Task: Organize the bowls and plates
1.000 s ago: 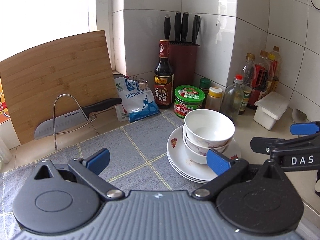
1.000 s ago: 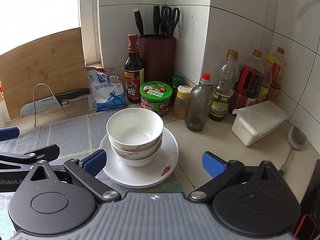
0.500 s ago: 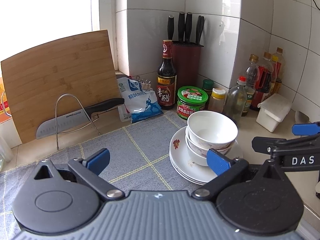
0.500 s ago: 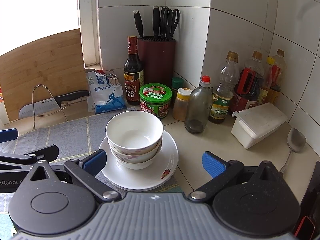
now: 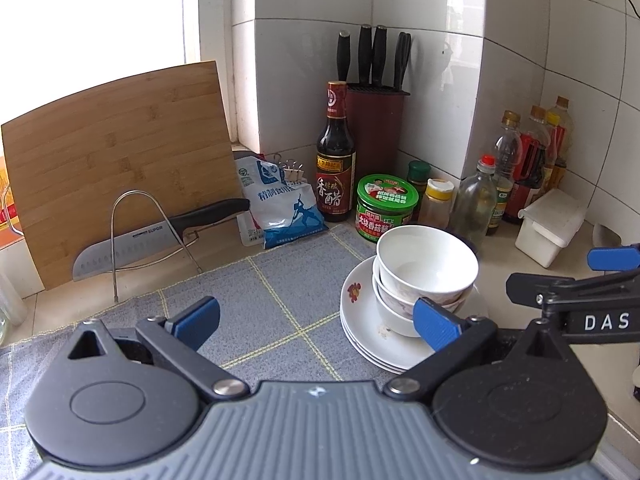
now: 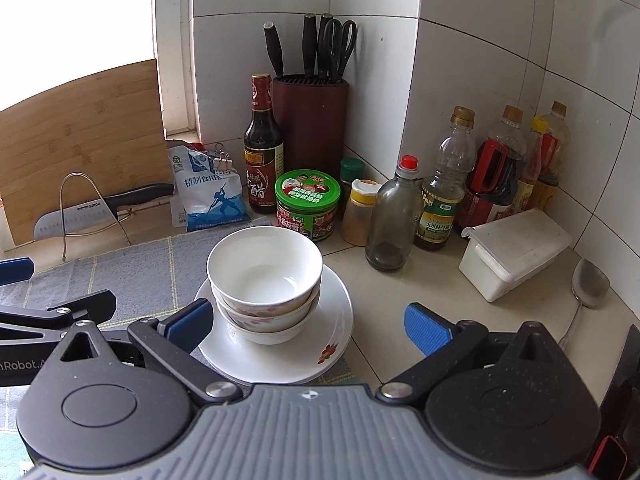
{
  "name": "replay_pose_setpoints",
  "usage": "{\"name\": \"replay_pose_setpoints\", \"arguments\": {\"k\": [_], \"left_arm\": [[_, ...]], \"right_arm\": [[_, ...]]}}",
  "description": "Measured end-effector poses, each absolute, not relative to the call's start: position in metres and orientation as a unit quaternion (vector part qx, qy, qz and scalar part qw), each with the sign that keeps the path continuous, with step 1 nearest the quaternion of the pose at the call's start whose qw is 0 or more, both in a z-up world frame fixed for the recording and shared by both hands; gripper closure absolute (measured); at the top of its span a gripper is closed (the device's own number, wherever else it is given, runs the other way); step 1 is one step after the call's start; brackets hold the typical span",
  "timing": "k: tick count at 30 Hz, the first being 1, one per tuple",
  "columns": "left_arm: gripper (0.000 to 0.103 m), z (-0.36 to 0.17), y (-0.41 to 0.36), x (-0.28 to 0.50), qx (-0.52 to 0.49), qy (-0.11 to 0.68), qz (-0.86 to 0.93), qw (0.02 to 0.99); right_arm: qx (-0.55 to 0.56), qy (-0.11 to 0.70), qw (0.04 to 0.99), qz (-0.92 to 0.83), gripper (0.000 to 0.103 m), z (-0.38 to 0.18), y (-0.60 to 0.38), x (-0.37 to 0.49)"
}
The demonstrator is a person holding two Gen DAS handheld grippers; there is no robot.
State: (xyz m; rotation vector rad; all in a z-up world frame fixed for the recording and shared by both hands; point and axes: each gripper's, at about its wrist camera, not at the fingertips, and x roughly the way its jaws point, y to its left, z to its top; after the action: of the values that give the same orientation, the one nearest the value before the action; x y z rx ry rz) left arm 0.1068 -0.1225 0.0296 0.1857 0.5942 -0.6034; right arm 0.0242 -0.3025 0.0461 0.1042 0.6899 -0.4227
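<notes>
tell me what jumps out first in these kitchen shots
The nested white bowls on a stack of plates at the edge of the grey cloth draw the eye. Behind them stand a green-lidded jar, a dark vinegar bottle and a knife block in the tiled corner.

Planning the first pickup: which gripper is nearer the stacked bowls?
Roughly equal. The left gripper sits left of the stacked bowls, the right gripper just in front; both open, neither touching.
</notes>
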Motion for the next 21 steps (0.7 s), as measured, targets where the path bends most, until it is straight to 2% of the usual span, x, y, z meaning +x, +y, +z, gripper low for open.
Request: {"name": "replay_pose_setpoints", "arguments": {"k": [21], "left_arm": [[0.001, 0.0296, -0.1247, 0.1088, 0.09, 0.292, -0.286, 0.908]], "right_arm": [[0.047, 0.336, 0.918, -0.204, 0.0, 0.0479, -0.3042, 0.0254]]}}
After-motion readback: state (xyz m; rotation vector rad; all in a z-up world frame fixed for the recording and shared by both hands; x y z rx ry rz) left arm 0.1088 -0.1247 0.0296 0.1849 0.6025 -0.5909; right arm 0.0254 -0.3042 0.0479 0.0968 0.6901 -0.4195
